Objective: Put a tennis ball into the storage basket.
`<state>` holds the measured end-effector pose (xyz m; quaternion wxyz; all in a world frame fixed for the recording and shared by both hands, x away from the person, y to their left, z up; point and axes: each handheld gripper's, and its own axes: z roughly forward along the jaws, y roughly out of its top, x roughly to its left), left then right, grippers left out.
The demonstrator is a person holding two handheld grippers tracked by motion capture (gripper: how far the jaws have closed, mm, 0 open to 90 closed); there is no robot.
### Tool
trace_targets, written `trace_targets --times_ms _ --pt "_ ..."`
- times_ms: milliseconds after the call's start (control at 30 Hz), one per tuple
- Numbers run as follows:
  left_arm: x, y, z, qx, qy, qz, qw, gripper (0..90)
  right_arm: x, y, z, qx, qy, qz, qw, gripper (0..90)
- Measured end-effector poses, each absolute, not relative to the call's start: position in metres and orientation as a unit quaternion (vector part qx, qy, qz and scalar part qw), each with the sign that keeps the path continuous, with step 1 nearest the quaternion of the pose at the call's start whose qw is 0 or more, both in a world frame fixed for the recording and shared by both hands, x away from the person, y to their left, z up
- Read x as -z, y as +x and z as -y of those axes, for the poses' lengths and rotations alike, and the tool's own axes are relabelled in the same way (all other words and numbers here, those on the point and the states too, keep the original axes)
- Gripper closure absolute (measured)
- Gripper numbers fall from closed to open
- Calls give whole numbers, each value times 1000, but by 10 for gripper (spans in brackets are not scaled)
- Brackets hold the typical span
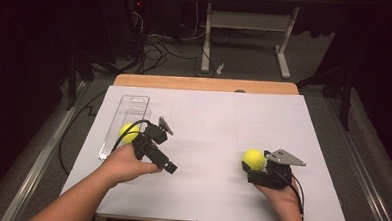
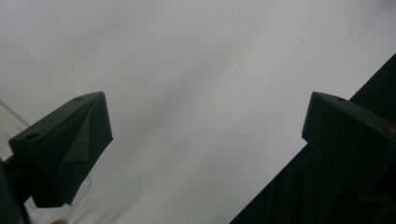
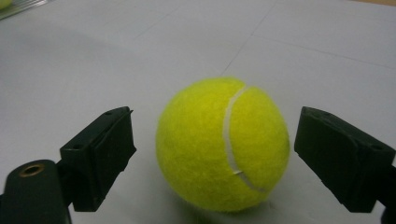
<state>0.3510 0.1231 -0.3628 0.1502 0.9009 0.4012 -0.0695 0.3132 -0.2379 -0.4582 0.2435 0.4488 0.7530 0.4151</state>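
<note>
At the near edge of the white tabletop (image 1: 207,141), two forearms coming in from below, each hand wrapped round a tool.

On the right, right hand (image 1: 280,194) gripping the right tool (image 1: 250,169), grey three-cornered plate on top, jaws pointing left and away. Released and spread wide in the right gripper view: right tool (image 3: 212,154) with a jaw either side of a yellow tennis ball (image 3: 223,143), a clear gap on both sides, neither jaw touching. Ball resting on the tabletop (image 3: 93,70), white seam curving down its face. Same tennis ball (image 1: 253,158) in the high view just ahead of the tool's body.

On the left, left hand (image 1: 124,162) holding the left tool (image 1: 169,165), angled toward the near right. Left tool (image 2: 205,154) released too, jaws far apart, bare white surface between them.

Farther back on the left, a clear plastic tube (image 1: 129,112) lying flat, running away from the person. Second yellow ball (image 1: 129,132) at its near part, beside the left tool's body; inside the tube or just against it, cannot tell.

Beyond, wooden table edge (image 1: 205,84), then dark floor with cables (image 1: 154,51) and a white table frame (image 1: 247,27).
</note>
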Motion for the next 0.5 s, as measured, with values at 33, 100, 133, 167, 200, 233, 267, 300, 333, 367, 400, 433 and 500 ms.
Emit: trace_targets --times_ms 33,100,133,167,200,233,267,300,333,367,400,433,500 --pt "363 351 -123 69 901 -401 150 26 459 314 238 -414 449 -754 242 137" --pt "363 351 -122 69 901 -400 150 26 459 314 238 -414 450 -754 240 140" --pt "362 351 -122 69 902 -400 150 26 459 315 238 -411 451 -755 241 144" --pt "362 351 -122 69 901 -400 151 26 460 315 238 -410 450 -757 240 150" --pt "362 351 -122 70 902 -399 151 26 460 316 238 -407 450 -758 239 151" --pt "362 351 -121 69 902 -399 151 26 461 316 238 -408 451 -757 239 154" --pt "362 351 -121 69 902 -399 151 26 461 317 238 -406 454 -757 237 155" --pt "362 351 -121 70 902 -399 150 26 461 317 238 -404 455 -758 235 156" --pt "362 351 -121 69 902 -398 150 26 462 318 239 -405 456 -757 235 158" --pt "362 351 -120 69 902 -399 149 26 462 319 239 -404 457 -757 233 161" --pt "363 350 -120 68 902 -399 147 26 462 319 239 -403 457 -758 232 164" --pt "363 350 -120 68 903 -399 146 26 463 320 239 -402 458 -759 231 169" --pt "363 351 -120 67 903 -400 145 26 463 321 239 -399 458 -761 229 188"
